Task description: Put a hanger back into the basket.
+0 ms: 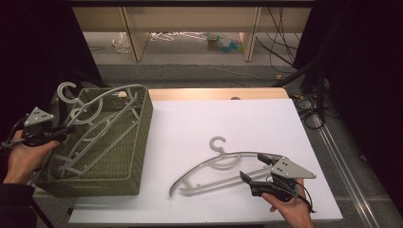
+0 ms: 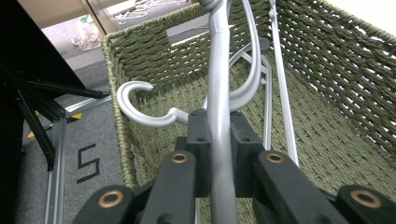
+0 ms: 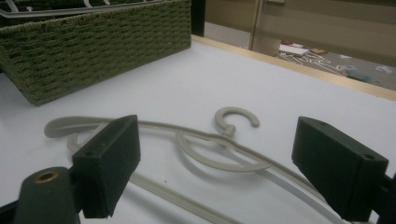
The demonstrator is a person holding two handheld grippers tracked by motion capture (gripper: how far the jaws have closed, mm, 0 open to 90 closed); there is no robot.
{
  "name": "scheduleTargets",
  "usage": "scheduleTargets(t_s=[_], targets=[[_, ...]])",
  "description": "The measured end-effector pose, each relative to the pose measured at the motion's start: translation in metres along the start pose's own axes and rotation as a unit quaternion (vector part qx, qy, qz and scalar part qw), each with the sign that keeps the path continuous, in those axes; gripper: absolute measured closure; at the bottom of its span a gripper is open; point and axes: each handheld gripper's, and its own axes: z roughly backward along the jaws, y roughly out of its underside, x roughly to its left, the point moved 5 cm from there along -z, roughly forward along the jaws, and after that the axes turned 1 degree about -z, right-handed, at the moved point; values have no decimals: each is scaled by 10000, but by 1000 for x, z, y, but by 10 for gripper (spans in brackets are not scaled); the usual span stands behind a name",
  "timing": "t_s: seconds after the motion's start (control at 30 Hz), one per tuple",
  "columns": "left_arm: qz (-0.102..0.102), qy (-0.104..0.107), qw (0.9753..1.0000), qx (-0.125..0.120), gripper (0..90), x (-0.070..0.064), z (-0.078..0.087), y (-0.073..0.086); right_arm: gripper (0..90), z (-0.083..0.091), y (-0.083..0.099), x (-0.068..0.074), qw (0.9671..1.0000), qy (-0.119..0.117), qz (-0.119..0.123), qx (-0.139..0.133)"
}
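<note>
While left claw (image 2: 219, 140) clamps hanger (image 2: 218, 70) (basket (image 2: 140, 56)), right claw (image 3: 215, 163) gapes.

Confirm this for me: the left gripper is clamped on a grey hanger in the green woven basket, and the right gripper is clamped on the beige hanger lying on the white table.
Only the last part is wrong. The right gripper is open, not clamped: in the right gripper view its jaws stand wide apart above the beige hanger on the white table. The left gripper is indeed shut on a grey hanger in the green woven basket.

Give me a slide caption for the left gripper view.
Left gripper clamps a grey hanger over the green woven basket.
</note>
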Motion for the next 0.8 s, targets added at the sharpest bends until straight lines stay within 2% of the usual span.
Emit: scheduleTargets(t_s=[0.03,0.17,0.2,0.23,0.27,0.3,0.33,0.37,0.47,0.67,0.7,0.73,0.77,0.8], targets=[[-64,-7,10000,57,811,1,1,1,163,0,0,0,10000,1,-3,2],[-12,96,10000,14,811,-1,-2,4,163,0,0,0,10000,-7,3,8],[-37,86,9999,83,811,-2,-4,4,163,0,0,0,10000,-9,4,10],[-135,67,9998,136,811,-2,-6,4,164,0,1,1,9999,-43,-81,69],[-279,98,9991,318,810,-2,-7,5,164,0,1,2,9999,-49,-81,64],[-230,93,9991,331,809,-3,-9,6,163,1,1,2,9999,-60,-68,90],[-292,98,9989,362,809,-2,-10,6,164,1,1,2,9999,-60,-59,91],[-177,108,9992,353,809,-1,-11,8,164,1,1,2,9999,-62,-59,91],[-161,158,9988,428,809,0,-13,15,163,0,1,2,9999,-46,-76,64],[-220,227,9975,636,809,-4,-25,20,163,1,1,2,9999,-68,-64,96],[-285,272,9971,658,809,-4,-27,20,163,1,0,1,10000,-34,-61,57],[-250,261,9970,683,808,-6,-29,21,164,0,0,0,10000,2,10,-15],[-221,277,9970,688,807,-7,-30,21,163,0,0,0,10000,-14,4,16],[-276,274,9966,727,806,-7,-31,21,163,0,0,0,10000,-13,6,15]])
